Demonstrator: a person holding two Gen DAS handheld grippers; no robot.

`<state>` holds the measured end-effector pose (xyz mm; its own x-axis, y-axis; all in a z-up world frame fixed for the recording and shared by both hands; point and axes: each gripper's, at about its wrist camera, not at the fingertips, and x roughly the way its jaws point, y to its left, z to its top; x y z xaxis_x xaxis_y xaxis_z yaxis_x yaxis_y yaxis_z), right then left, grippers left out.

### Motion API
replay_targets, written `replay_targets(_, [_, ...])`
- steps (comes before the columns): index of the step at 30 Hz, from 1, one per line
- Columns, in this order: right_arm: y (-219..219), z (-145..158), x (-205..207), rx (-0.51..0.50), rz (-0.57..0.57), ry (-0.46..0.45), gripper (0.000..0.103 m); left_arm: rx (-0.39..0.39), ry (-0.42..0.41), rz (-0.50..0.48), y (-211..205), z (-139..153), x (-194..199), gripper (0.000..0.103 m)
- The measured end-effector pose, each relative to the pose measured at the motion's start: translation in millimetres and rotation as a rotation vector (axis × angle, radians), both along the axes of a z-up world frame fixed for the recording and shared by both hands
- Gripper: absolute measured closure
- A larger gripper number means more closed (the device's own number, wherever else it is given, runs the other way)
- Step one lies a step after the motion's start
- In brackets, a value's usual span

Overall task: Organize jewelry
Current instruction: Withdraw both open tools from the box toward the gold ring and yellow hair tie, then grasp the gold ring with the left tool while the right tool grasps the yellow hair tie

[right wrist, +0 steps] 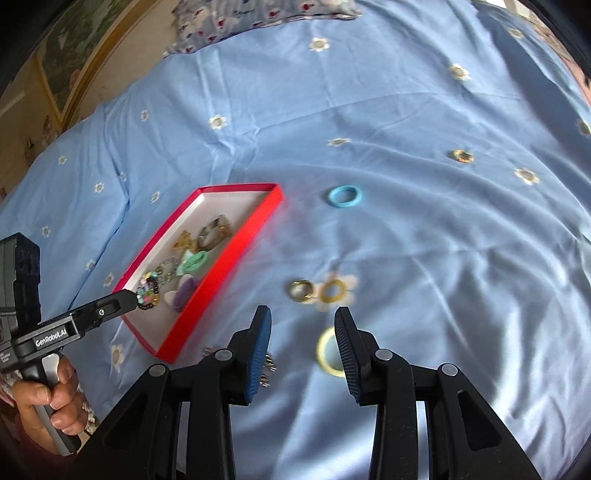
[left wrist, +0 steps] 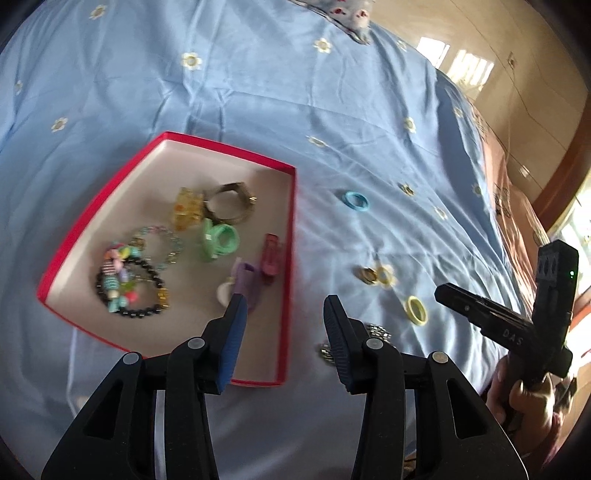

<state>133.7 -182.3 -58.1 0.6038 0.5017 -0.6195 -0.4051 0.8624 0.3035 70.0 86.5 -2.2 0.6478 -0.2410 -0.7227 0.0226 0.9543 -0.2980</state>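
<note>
A red box (left wrist: 291, 236) with a white inside holds several bracelets, rings and clips; it also shows in the right wrist view (right wrist: 221, 264). On the blue sheet lie a blue ring (left wrist: 355, 201) (right wrist: 344, 196), a gold ring (left wrist: 368, 275) (right wrist: 301, 290), a yellow ring (left wrist: 416, 311) (right wrist: 327, 350) and a silver studded piece (left wrist: 376, 330) (right wrist: 266, 371). My left gripper (left wrist: 282, 312) is open and empty over the box's near right edge. My right gripper (right wrist: 302, 325) is open and empty, just above the yellow ring.
The blue flowered bedsheet (right wrist: 424, 229) covers the whole surface. A flowered pillow (right wrist: 258, 14) lies at the far end. The bed's right edge drops to a wooden floor (left wrist: 517, 92). The other gripper's body shows at the right in the left wrist view (left wrist: 517, 325).
</note>
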Motion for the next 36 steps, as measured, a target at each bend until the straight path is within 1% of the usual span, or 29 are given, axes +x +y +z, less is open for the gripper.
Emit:
replay_targets(7, [-16.2, -8.0, -2.6, -0.004, -0.02, 0.021, 0.065, 0.012, 0.011, -0.039, -19.7, -3.5, 5.9, 0.06])
replay_targets(9, [-15.8, -11.5, -3.0, -0.012, -0.013, 0.029, 0.064, 0.015, 0.017, -0.048, -23.8, -5.3, 7.4, 0.059])
replay_targets(12, [-10.6, -17.8, -3.3, -0.039, 0.001, 0.036, 0.059, 0.023, 0.026, -0.06, -30.1, -8.4, 10.2, 0.058])
replay_targets(19, [-5.0, -35.3, 3.0, -0.087, 0.01, 0.057, 0.059, 0.044, 0.046, -0.092, -44.6, -16.0, 19.6, 0.057])
replay_targets(21, [-4.9, -39.1, 4.5, -0.099, 0.011, 0.056, 0.063, 0.048, 0.049, -0.105, -49.8, -17.1, 23.8, 0.056])
replay_targets(22, [-5.7, -40.9, 5.6, -0.101, 0.009, 0.057, 0.07, 0.052, 0.048, -0.113, -53.3, -17.3, 26.4, 0.056])
replay_targets(23, [-7.6, -42.0, 6.9, -0.102, 0.002, 0.059, 0.089, 0.054, 0.048, -0.118, -55.8, -17.5, 28.3, 0.056])
replay_targets(24, [-9.9, -42.4, 8.4, -0.098, -0.005, 0.064, 0.098, 0.056, 0.047, -0.126, -59.6, -17.9, 32.0, 0.056])
replay_targets(30, [-24.2, -38.3, 12.5, -0.065, -0.036, 0.054, 0.099, 0.061, 0.055, -0.171, -83.4, -27.5, 56.2, 0.056])
replay_targets(36, [-37.4, -32.1, 15.6, -0.038, -0.063, 0.041, 0.1, 0.096, 0.076, -0.214, -109.2, -45.1, 79.2, 0.056])
